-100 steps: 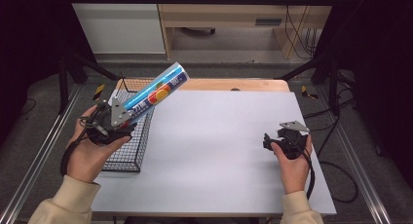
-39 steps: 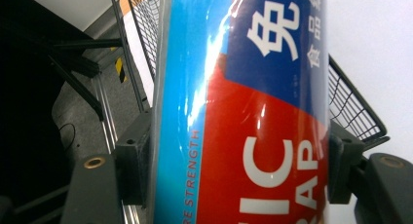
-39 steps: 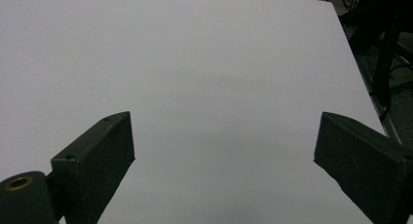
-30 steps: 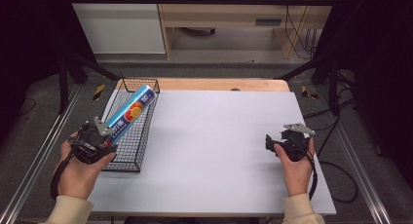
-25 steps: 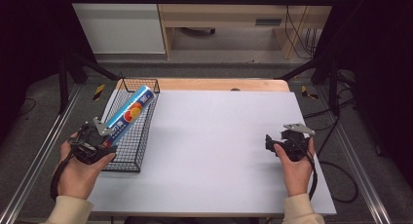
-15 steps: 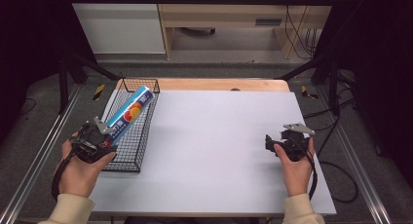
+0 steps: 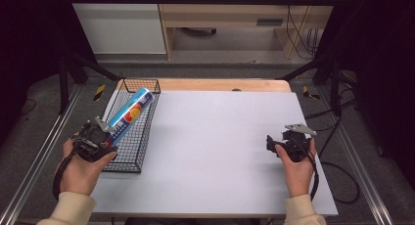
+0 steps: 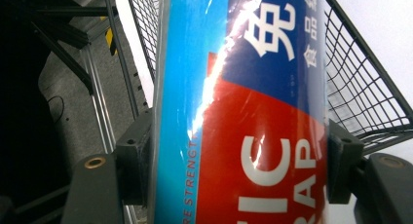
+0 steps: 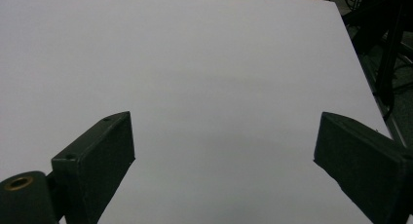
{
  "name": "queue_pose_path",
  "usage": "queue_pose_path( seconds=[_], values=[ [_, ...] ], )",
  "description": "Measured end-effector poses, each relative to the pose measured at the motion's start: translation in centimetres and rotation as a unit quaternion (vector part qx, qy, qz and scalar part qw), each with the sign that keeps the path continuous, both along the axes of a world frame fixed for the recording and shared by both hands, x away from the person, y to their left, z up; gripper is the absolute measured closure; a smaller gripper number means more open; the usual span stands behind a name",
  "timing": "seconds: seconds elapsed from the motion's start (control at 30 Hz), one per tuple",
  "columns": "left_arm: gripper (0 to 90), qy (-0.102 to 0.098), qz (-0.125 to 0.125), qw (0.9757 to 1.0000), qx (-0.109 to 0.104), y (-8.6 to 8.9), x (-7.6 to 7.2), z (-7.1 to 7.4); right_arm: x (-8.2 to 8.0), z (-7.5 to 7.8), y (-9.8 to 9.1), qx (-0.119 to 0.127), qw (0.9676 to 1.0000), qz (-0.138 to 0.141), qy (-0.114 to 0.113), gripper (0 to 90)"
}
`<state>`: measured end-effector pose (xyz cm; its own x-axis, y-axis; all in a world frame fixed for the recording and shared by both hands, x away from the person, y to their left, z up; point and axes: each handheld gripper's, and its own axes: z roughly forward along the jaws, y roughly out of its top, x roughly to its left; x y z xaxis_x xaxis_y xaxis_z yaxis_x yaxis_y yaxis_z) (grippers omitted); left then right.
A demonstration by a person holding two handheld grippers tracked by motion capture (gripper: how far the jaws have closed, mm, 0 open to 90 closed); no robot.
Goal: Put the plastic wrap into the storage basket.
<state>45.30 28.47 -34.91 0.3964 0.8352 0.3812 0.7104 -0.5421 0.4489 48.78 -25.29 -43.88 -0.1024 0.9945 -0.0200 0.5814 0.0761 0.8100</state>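
— Left gripper (image 7: 100,139) is clamped on that long blue-and-red cylindrical tube of plastic wrap (image 7: 130,114), both pads tight against its sides near the low end. Right gripper (image 7: 279,143), down at four o'clock on the white table top (image 7: 215,137), has its jaws spread with nothing between them.

— And the tube?

— Lying along the black wire-mesh basket (image 7: 126,156) at nine o'clock, its far end pointing toward eleven and propped near the far rim. From the left gripper view, mesh shows on both sides of the tube (image 8: 243,107), so it sits inside the walls.

— So what's the careful way to finish?

— I'd say lower the near end until it rests on the mesh floor, keep the tube in line with the basket's long side, then spread the jaws gently and draw back toward six o'clock so the pads don't drag it. Letting go while it's tilted could roll it against the wire.
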Motion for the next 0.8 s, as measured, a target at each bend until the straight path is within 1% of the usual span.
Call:
queue_pose_path(
  seconds=[0.13, 0.4, 0.5, 0.53, 0.57, 0.6, 0.77, 0.8],
  values=[
    [31.6, 0.003, 0.002, 1.0, -0.001, 0.1, 0.1, -0.1, 0.0, 0.0, 0.0, 0.004, 1.0, -0.001, 0.001, 7.9],
    [31.6, 0.011, 0.009, 0.9999, -0.002, 0.2, 0.2, -0.2, 0.0, 0.0, 0.0, 0.002, 1.0, 0.002, 0.0, 7.9],
    [31.6, 0.02, 0.015, 0.9997, -0.002, 0.3, 0.4, -0.3, 0.0, 0.0, 0.0, 0.004, 1.0, 0.0, 0.001, 7.9],
    [31.7, 0.026, 0.019, 0.9995, -0.002, 0.4, 0.6, -0.4, 0.0, 0.0, 0.0, 0.005, 1.0, 0.0, 0.002, 7.9],
    [31.6, 0.026, 0.019, 0.9995, -0.002, 0.4, 0.6, -0.4, 0.0, 0.0, 0.0, 0.005, 1.0, 0.0, 0.002, 7.9],
    [31.6, 0.032, 0.022, 0.9992, -0.001, 0.4, 0.9, -0.3, 0.0, 0.0, 0.0, 0.004, 1.0, 0.0, 0.002, 7.9],
    [31.7, 0.04, 0.031, 0.9987, 0.002, 0.4, 1.4, -0.2, 0.0, 0.0, 0.0, 0.007, 1.0, 0.0, 0.002, 7.9],
    [31.7, 0.042, 0.031, 0.9986, 0.006, 0.4, 1.6, -0.1, 0.0, 0.0, 0.0, 0.008, 1.0, 0.0, 0.002, 7.9]
  ],
)
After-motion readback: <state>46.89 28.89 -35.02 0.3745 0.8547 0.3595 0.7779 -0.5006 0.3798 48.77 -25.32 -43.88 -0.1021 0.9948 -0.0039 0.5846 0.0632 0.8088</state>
